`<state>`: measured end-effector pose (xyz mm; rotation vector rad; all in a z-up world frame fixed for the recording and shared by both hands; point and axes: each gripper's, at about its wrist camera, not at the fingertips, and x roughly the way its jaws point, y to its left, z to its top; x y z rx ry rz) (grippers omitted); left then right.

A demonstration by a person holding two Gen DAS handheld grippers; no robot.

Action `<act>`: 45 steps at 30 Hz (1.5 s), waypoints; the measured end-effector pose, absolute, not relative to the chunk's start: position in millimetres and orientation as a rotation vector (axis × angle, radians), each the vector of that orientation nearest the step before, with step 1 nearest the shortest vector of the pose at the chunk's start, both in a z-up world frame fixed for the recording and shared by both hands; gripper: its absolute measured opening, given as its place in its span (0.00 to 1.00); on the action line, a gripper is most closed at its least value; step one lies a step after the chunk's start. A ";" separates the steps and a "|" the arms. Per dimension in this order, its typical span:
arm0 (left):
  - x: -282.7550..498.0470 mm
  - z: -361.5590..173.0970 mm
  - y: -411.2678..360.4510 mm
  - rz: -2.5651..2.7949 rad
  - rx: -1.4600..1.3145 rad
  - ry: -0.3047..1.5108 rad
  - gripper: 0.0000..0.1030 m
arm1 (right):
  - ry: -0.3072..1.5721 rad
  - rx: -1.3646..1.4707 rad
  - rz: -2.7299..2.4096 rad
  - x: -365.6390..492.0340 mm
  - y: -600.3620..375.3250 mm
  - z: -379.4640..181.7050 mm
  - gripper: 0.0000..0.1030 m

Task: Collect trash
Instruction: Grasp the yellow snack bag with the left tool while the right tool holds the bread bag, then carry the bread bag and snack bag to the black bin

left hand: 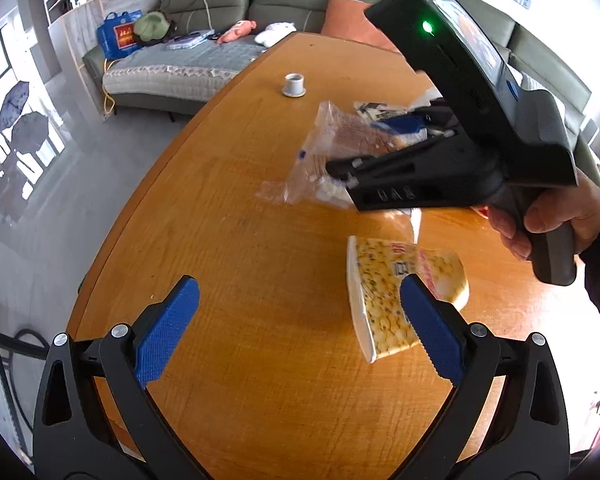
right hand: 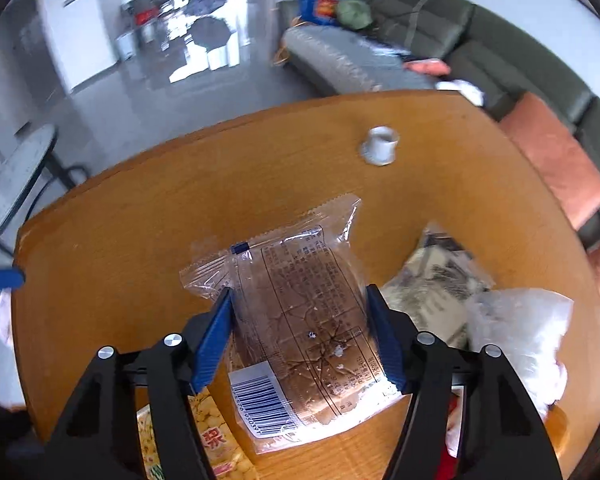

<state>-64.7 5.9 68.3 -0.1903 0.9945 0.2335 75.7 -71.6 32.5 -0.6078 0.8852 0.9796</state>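
Observation:
My right gripper (right hand: 298, 300) is shut on a clear plastic bread wrapper (right hand: 300, 320) with a barcode label, its blue pads pressing both sides. The left wrist view shows the right gripper (left hand: 340, 172) holding that wrapper (left hand: 324, 148) above the wooden table (left hand: 240, 240). My left gripper (left hand: 300, 300) is open and empty, low over the table. A yellow corn-print snack packet (left hand: 388, 300) lies by its right finger; it also shows in the right wrist view (right hand: 204, 448). A printed paper wrapper (right hand: 436, 280) and a crumpled white plastic bag (right hand: 528, 332) lie to the right.
A small white cup (left hand: 294, 85) stands on the far part of the table, also in the right wrist view (right hand: 382, 145). A grey-green sofa (left hand: 204, 60) with bags and cushions runs behind the table. A small round side table (right hand: 16, 176) stands beyond the table's left edge.

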 end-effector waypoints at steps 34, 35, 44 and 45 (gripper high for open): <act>-14.6 49.5 -73.7 -0.081 -0.038 1.009 0.30 | 0.767 -0.214 0.604 62.5 -245.7 123.4 0.63; -15.3 51.5 -71.8 -0.081 -0.040 1.003 0.29 | 0.764 -0.209 0.612 61.7 -242.7 125.1 0.63; -26.6 62.9 -26.0 -0.083 -0.138 0.963 0.19 | 0.735 -0.188 0.642 57.0 -203.6 134.0 0.63; -26.2 59.6 -16.3 -0.106 -0.188 0.969 0.19 | 0.736 -0.186 0.640 57.0 -199.1 134.9 0.63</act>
